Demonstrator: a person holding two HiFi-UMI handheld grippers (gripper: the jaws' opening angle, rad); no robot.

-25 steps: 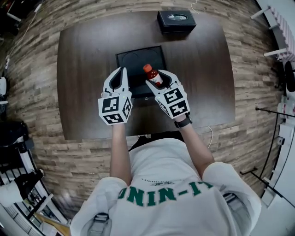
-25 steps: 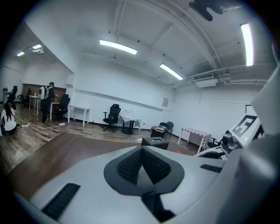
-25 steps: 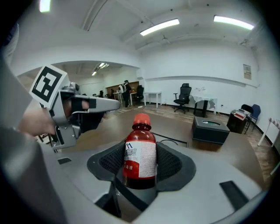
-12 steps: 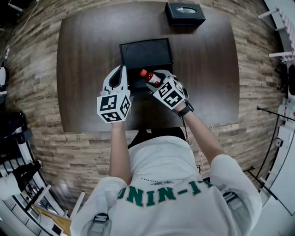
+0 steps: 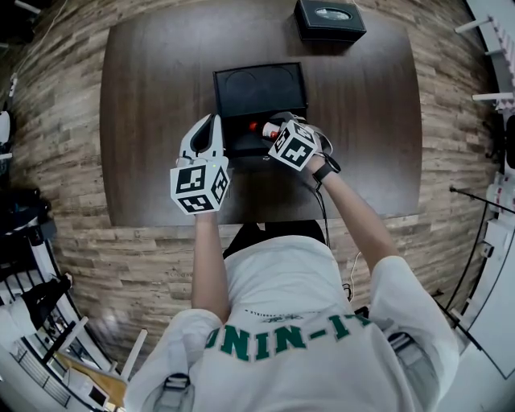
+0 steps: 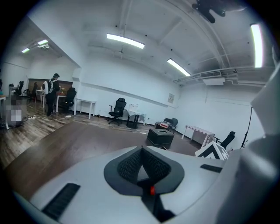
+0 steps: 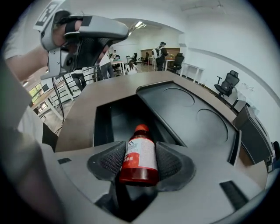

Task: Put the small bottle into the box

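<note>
A small bottle [image 7: 139, 159] of red liquid, with a red cap and a white label, is clamped between the pads of my right gripper [image 7: 141, 161]. In the head view that right gripper [image 5: 272, 129] holds the bottle [image 5: 259, 127] tilted flat, cap pointing left, over the open compartment [image 5: 241, 142] of the black box [image 5: 259, 84]. The right gripper view shows the cap just above the box's dark hollow [image 7: 117, 119], with the lid [image 7: 192, 116] lying open beyond. My left gripper [image 5: 212, 127] hovers at the box's left edge, shut and with nothing in it [image 6: 142, 169].
A black tissue box [image 5: 330, 19] stands at the table's far right edge. The dark wooden table [image 5: 145, 121] has bare surface to the left and right of the box. Office chairs and desks stand farther back in the room.
My right gripper has moved forward and rolled the bottle from near upright to lying flat, cap to the left, low over the box's compartment. The left gripper has stayed put.
</note>
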